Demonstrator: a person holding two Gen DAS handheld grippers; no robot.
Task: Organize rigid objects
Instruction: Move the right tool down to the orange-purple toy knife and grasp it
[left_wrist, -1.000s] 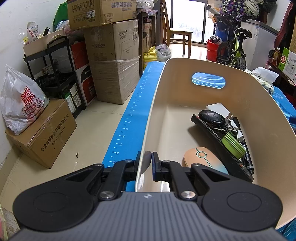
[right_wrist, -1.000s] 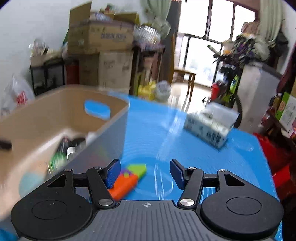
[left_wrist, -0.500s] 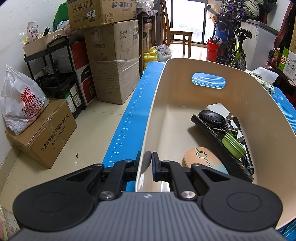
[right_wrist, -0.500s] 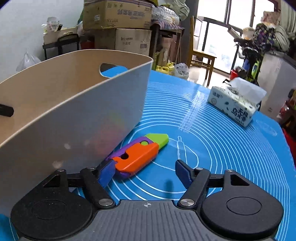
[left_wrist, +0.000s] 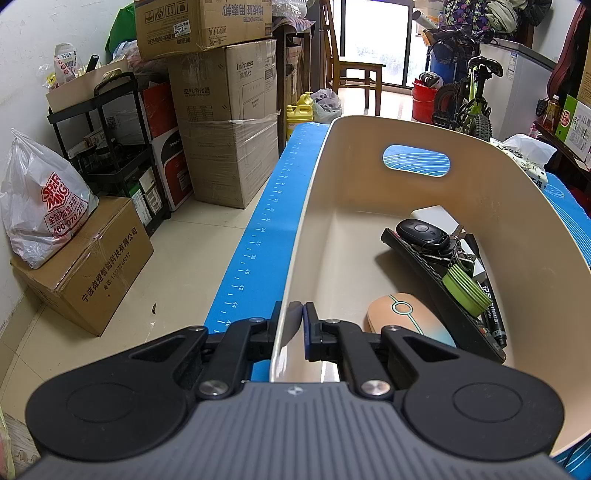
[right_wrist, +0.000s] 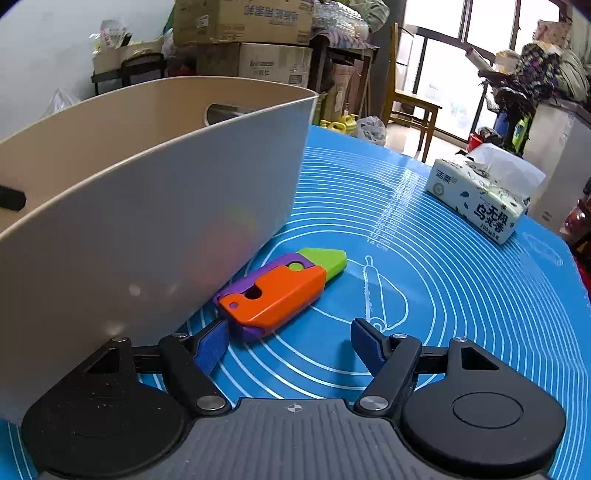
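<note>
My left gripper (left_wrist: 293, 325) is shut on the near rim of a beige bin (left_wrist: 332, 177). Inside the bin lie a computer mouse (left_wrist: 406, 317), a black remote (left_wrist: 436, 295), a car key fob (left_wrist: 421, 229), a green tape roll (left_wrist: 466, 290), a marker (left_wrist: 493, 317) and a white block (left_wrist: 434, 218). In the right wrist view the bin (right_wrist: 155, 206) stands at left on the blue mat (right_wrist: 443, 295). An orange, purple and green toy knife (right_wrist: 280, 291) lies beside its wall. My right gripper (right_wrist: 288, 341) is open, low over the mat, just short of the toy.
A tissue pack (right_wrist: 480, 199) lies on the mat at far right. The mat's left edge (left_wrist: 255, 251) drops to the floor, where cardboard boxes (left_wrist: 225, 122), a black shelf (left_wrist: 110, 155) and a plastic bag (left_wrist: 40, 214) stand. A bicycle (left_wrist: 469, 99) is at the back.
My right gripper has dropped down and moved in toward the toy knife, staying open. My left gripper has not moved on the bin rim.
</note>
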